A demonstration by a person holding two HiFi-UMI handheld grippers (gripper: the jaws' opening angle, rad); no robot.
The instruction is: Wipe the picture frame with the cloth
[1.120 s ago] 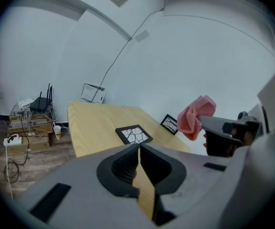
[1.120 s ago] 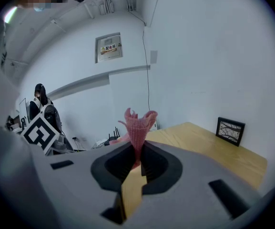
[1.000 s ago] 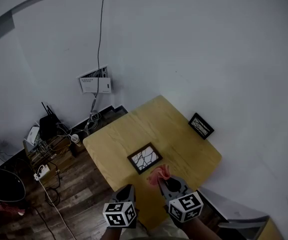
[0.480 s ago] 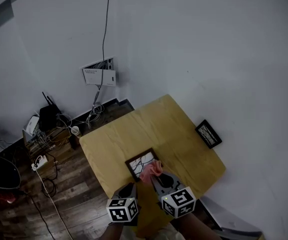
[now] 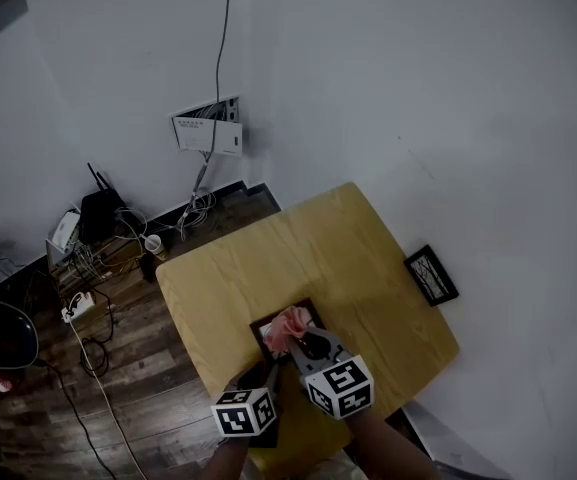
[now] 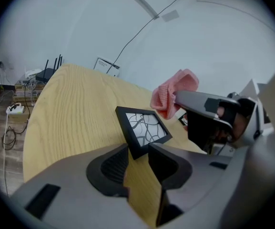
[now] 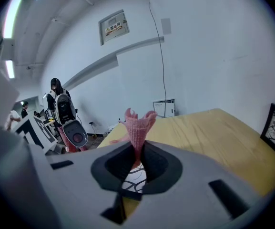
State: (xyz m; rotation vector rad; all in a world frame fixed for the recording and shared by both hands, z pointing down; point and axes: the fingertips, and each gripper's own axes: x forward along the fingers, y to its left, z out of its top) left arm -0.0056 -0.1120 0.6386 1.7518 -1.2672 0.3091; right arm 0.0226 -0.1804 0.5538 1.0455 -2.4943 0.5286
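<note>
Closest to the person, the left tool [image 6: 138, 152] had its jaws apart; they had just been opening. Only bare wood showed in the gap, and the near corner of the picture frame [image 6: 144, 128] sat right at its mouth, with neither pad pressing on it. Just beside it on the right, the right tool [image 7: 138, 152] was clenched on the pink cloth [image 7: 138, 128], whose bunched end stood out beyond the jaw tips. The frame lay flat on the yellow wooden counter [image 5: 258, 258], near the edge by the person, black-rimmed with a pattern of dark curved lines on white. The cloth was held over the far part of the frame; it was not clear whether it touched the glass. Farther away, at the right edge of the counter, a second black frame [image 5: 431, 274] leaned against the white wall. Beyond the counter, a white box [image 5: 208, 128] hung on the wall with a cable going up, and loose cables lay on the dark wooden floor [image 5: 158, 388].
</note>
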